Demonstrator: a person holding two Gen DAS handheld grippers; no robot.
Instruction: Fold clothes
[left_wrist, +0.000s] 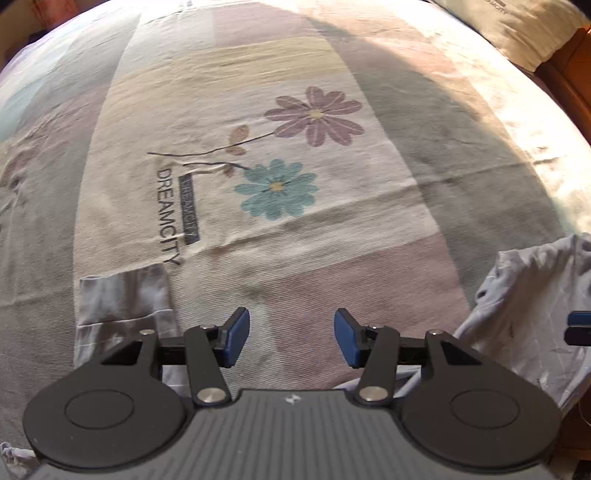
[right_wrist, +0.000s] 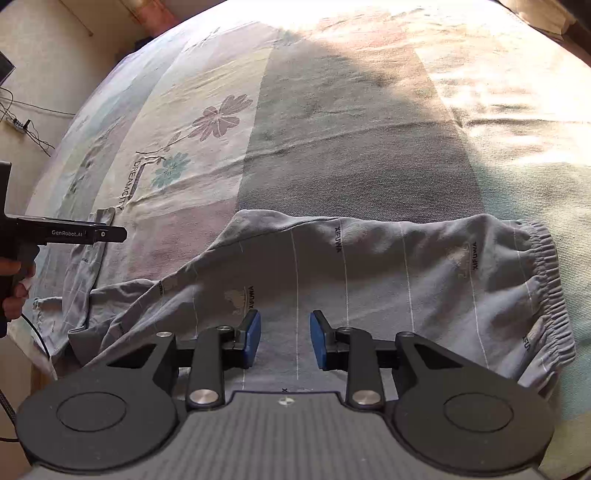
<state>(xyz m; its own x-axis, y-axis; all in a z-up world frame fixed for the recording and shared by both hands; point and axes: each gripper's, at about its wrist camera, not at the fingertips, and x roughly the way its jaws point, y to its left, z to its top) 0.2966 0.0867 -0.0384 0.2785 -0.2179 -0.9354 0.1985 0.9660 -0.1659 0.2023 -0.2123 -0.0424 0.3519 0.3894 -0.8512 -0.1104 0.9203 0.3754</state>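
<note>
Grey pyjama trousers (right_wrist: 369, 280) with thin white lines and small printed logos lie crumpled across the bed, elastic waistband (right_wrist: 546, 273) at the right. One leg cuff (left_wrist: 125, 306) lies flat at the lower left of the left wrist view; more grey cloth (left_wrist: 528, 314) bunches at its right edge. My left gripper (left_wrist: 291, 339) hovers open over bare bedsheet between the cuff and the bunched cloth. My right gripper (right_wrist: 284, 339) is open just above the trousers' seat, nothing between its blue pads (right_wrist: 253, 339). The left gripper's body (right_wrist: 66, 232) shows at the left of the right wrist view.
The bedsheet (left_wrist: 295, 147) has pastel patches, two printed flowers and "DREAMCITY" lettering. A pillow (left_wrist: 517, 29) lies at the far right corner. A hand (right_wrist: 14, 288) holds the left tool. Floor with a power strip and cables (right_wrist: 18, 123) lies beyond the bed's left edge.
</note>
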